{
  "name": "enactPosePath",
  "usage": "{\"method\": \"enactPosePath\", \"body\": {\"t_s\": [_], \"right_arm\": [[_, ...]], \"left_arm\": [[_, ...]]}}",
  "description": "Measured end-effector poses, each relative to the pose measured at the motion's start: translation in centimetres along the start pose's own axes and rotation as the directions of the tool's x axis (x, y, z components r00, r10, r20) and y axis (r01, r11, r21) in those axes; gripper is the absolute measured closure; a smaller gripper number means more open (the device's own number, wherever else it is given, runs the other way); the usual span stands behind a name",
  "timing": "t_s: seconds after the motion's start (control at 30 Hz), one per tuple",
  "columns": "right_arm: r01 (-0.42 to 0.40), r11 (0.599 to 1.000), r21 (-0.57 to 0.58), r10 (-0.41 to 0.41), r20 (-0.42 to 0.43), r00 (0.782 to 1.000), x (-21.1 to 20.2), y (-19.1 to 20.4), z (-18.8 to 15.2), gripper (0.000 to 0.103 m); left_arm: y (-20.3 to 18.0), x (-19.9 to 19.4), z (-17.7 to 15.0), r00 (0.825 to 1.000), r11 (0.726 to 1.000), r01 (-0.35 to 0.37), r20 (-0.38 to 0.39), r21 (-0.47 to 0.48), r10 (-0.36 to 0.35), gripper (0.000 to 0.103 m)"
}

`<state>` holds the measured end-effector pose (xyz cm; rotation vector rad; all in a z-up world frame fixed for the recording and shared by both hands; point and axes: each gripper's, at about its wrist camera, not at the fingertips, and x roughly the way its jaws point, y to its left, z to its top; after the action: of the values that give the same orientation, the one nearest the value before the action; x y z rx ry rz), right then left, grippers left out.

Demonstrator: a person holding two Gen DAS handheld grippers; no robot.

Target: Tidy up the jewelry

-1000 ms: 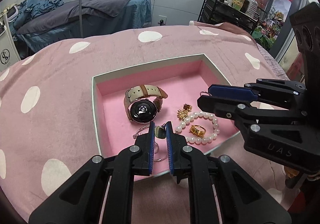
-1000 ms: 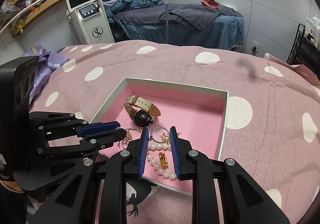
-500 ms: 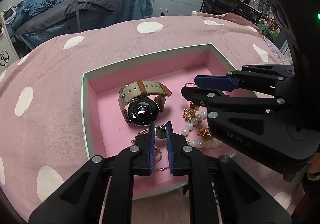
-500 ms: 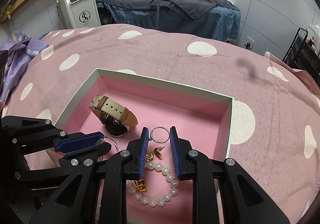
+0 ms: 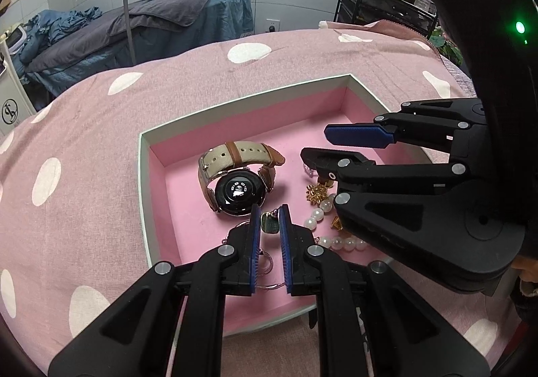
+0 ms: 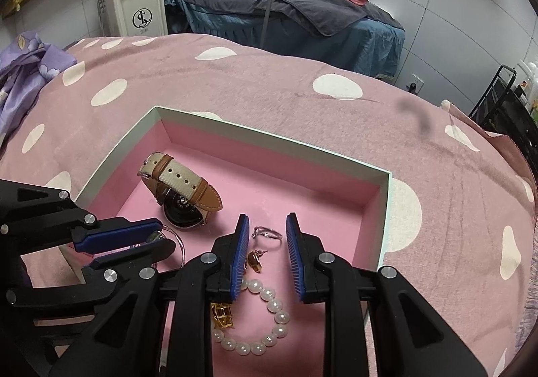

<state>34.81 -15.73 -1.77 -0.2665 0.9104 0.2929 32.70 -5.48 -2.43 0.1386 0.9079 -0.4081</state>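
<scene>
A white box with a pink lining [image 5: 144,195] [image 6: 386,209] sits on the polka-dot cloth. In it lie a watch with a beige and brown strap [image 5: 237,187] [image 6: 183,190], a pearl bracelet [image 6: 265,330] [image 5: 331,240], gold earrings [image 5: 316,192] [image 6: 255,261] and a silver ring [image 6: 267,234]. My left gripper [image 5: 269,220] is shut on a small green pendant [image 5: 270,222] over the box, a thin silver hoop trailing under it. My right gripper [image 6: 265,230] is open, its fingers either side of the silver ring. It also shows in the left wrist view [image 5: 339,148].
The box rests on a bed under a pink cloth with white dots [image 6: 235,84]. A purple garment [image 6: 23,67] lies at its far left. Behind are a massage bed with grey towels [image 6: 302,7], a white machine [image 6: 134,0] and a black trolley [image 5: 386,3].
My right gripper has opened and moved forward over the box, and the silver ring now lies on the lining between its fingers. My left gripper has kept hold of the pendant, moving closer to the watch.
</scene>
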Motion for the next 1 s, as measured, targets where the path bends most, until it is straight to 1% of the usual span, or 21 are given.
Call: {"method": "enactPosePath", "body": {"t_s": [0.03,0.07,0.1,0.13,0.17,0.2,0.23,0.27,0.3,0.33,0.37,0.4,0.43,0.47,0.5,0.6,0.77,0.87,0.93,1.0], "right_arm": [[0.001,1.0,0.0,-0.001,0.009,1.0,-0.2,0.0,0.0,0.072],[0.004,1.0,0.0,-0.004,0.024,1.0,-0.6,-0.1,0.0,0.067],[0.01,1.0,-0.002,-0.01,0.042,0.999,-1.0,-0.2,-0.1,0.063],[0.023,1.0,-0.007,-0.023,0.06,0.998,-1.4,-0.3,-0.1,0.063],[0.037,0.999,-0.012,-0.036,0.076,0.996,-1.9,-0.4,0.0,0.061],[0.048,0.999,-0.014,-0.047,0.094,0.994,-2.4,-0.5,0.0,0.059],[0.059,0.998,-0.012,-0.057,0.118,0.991,-3.1,-0.8,0.0,0.058],[0.064,0.998,-0.003,-0.063,0.136,0.989,-3.7,-1.1,-0.1,0.053],[0.066,0.998,0.011,-0.067,0.155,0.986,-4.3,-1.4,-0.1,0.047],[0.063,0.998,0.031,-0.067,0.172,0.983,-5.0,-1.8,-0.2,0.045],[0.06,0.997,0.048,-0.067,0.185,0.98,-5.6,-2.2,-0.4,0.038],[0.059,0.996,0.066,-0.071,0.197,0.978,-6.2,-2.4,-0.6,0.033],[0.059,0.995,0.083,-0.075,0.209,0.975,-6.8,-2.7,-0.9,0.03],[0.055,0.994,0.093,-0.074,0.218,0.973,-7.3,-2.7,-1.1,0.025],[0.051,0.993,0.103,-0.073,0.228,0.971,-7.7,-2.8,-1.5,0.019],[0.037,0.991,0.128,-0.068,0.25,0.966,-9.0,-2.6,-2.6,0.009],[0.015,0.992,0.126,-0.05,0.276,0.96,-10.7,-1.4,-5.0,0.007],[0.018,0.993,0.114,-0.051,0.298,0.953,-11.9,-0.4,-6.8,0.007],[0.024,0.994,0.105,-0.057,0.321,0.945,-12.7,0.2,-8.3,0.007],[0.031,0.995,0.095,-0.064,0.361,0.93,-13.9,0.8,-9.9,0.007]], "left_arm": [[0.0,-0.2,0.0,1.0,1.0,-0.003,0.005,0.003,0.003,0.091],[-0.1,-0.5,0.0,1.0,1.0,-0.006,0.012,0.006,0.006,0.088],[-0.1,-0.7,0.0,1.0,1.0,-0.012,0.018,0.009,0.012,0.084],[-0.1,-1.1,-0.1,0.999,1.0,-0.023,0.028,0.016,0.023,0.073],[-0.2,-1.6,-0.2,0.998,0.999,-0.038,0.043,0.023,0.037,0.065],[-0.2,-2.2,-0.4,0.997,0.998,-0.057,0.062,0.028,0.055,0.052],[-0.3,-2.9,-0.6,0.993,0.996,-0.08,0.085,0.033,0.077,0.043],[-0.3,-3.6,-0.8,0.99,0.995,-0.097,0.108,0.035,0.093,0.037],[-0.3,-4.4,-1.0,0.987,0.994,-0.108,0.127,0.035,0.103,0.034],[-0.2,-5.0,-1.2,0.983,0.993,-0.115,0.145,0.033,0.11,0.027],[-0.3,-5.8,-1.5,0.979,0.992,-0.125,0.165,0.027,0.119,0.022],[-0.2,-6.4,-1.7,0.975,0.991,-0.134,0.182,0.023,0.127,0.02],[-0.2,-7.1,-2.1,0.971,0.99,-0.14,0.198,0.019,0.134,0.017],[-0.3,-7.6,-2.4,0.967,0.989,-0.146,0.212,0.015,0.14,0.013],[-0.3,-8.2,-2.9,0.963,0.988,-0.156,0.226,0.011,0.149,0.011],[-0.6,-9.5,-4.4,0.954,0.986,-0.165,0.253,0.004,0.158,0.009],[-0.6,-11.8,-7.3,0.93,0.983,-0.175,0.318,-0.054,0.183,0.006],[-1.0,-13.1,-9.3,0.911,0.979,-0.187,0.358,-0.081,0.204,0.006],[-1.4,-13.7,-10.5,0.897,0.974,-0.206,0.38,-0.089,0.224,0.006],[-1.8,-14.5,-11.8,0.887,0.972,-0.211,0.399,-0.101,0.233,0.006]]}}
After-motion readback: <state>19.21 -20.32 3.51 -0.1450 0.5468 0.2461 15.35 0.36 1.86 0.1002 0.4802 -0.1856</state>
